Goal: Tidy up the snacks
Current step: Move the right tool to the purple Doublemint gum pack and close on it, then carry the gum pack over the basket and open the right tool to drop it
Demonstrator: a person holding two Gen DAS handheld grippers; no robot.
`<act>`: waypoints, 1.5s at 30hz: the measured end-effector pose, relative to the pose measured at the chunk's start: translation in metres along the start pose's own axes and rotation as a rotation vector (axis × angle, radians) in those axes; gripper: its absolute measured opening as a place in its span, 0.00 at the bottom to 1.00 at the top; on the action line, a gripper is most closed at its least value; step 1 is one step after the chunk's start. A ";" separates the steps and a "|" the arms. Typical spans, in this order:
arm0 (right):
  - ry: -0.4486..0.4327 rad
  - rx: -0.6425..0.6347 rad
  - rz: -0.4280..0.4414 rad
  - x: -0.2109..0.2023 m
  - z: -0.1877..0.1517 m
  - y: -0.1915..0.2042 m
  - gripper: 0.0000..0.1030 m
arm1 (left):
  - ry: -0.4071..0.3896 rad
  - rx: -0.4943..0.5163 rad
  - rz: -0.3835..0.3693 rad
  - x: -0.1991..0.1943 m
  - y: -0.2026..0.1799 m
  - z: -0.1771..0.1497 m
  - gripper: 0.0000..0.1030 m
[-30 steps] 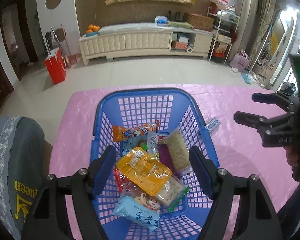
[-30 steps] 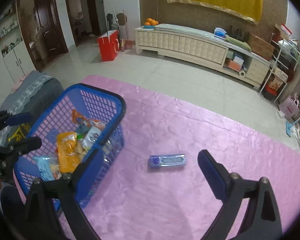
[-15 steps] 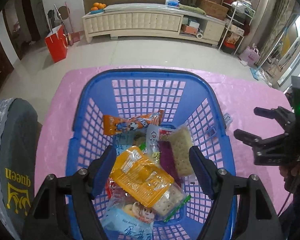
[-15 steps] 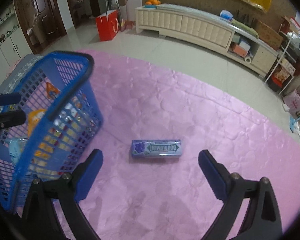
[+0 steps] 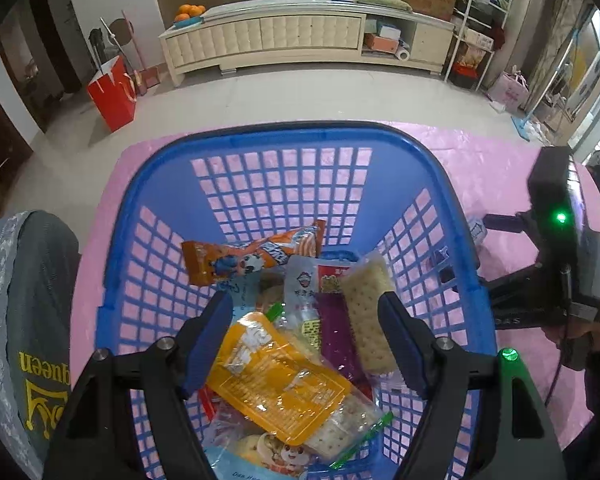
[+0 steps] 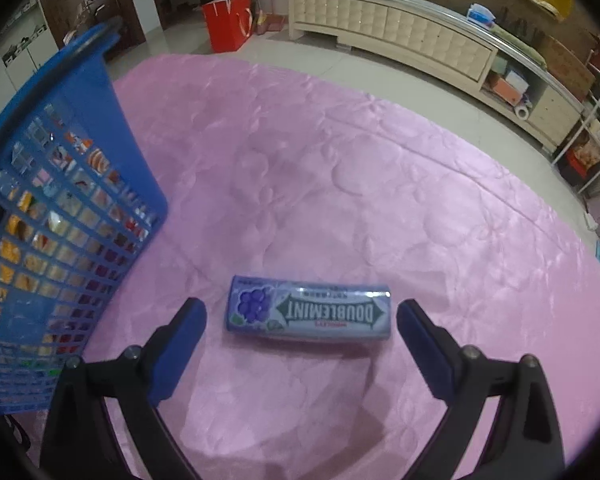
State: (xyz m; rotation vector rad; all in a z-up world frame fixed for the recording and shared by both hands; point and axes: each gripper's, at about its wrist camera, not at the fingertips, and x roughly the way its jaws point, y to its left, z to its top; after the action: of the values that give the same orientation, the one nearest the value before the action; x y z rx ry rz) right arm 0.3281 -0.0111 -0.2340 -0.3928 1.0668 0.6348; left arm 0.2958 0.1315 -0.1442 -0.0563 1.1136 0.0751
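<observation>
Most of the work looks done: the blue basket [image 5: 148, 216] on the pink tablecloth [image 6: 340, 152] already holds a heap of snacks, among them an orange packet [image 5: 252, 254], a yellow pouch [image 5: 276, 376] and a pale wafer bar [image 5: 370, 316]. As far as I can see, only one thing is left outside, the Doublemint gum pack [image 6: 308, 312], which lies flat on the cloth just beside the basket's right wall. The right gripper [image 6: 302, 316] hangs low over it with its fingers wide apart, one at each short end of the pack (not touching it, I think). The left gripper [image 5: 306, 332] hovers over the basket, also spread open and holding nothing. I judge that what remains is to close on the gum and put it in the basket.
</observation>
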 end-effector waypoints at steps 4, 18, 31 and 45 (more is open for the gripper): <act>-0.014 -0.015 -0.012 0.000 -0.002 0.002 0.81 | 0.002 0.009 -0.003 0.001 -0.001 0.000 0.71; -0.165 -0.069 -0.036 -0.101 0.001 0.044 0.81 | -0.052 -0.026 -0.019 -0.043 0.015 -0.015 0.71; -0.267 -0.113 -0.013 -0.193 0.011 0.114 0.81 | -0.166 -0.030 -0.044 -0.131 0.026 -0.060 0.71; -0.291 -0.148 -0.008 -0.207 0.000 0.176 0.81 | -0.207 -0.029 -0.014 -0.167 0.057 -0.108 0.71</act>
State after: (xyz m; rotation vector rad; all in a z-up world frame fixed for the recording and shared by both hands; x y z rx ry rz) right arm 0.1446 0.0628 -0.0473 -0.4184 0.7427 0.7417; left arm 0.1208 0.1735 -0.0423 -0.0804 0.9053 0.0822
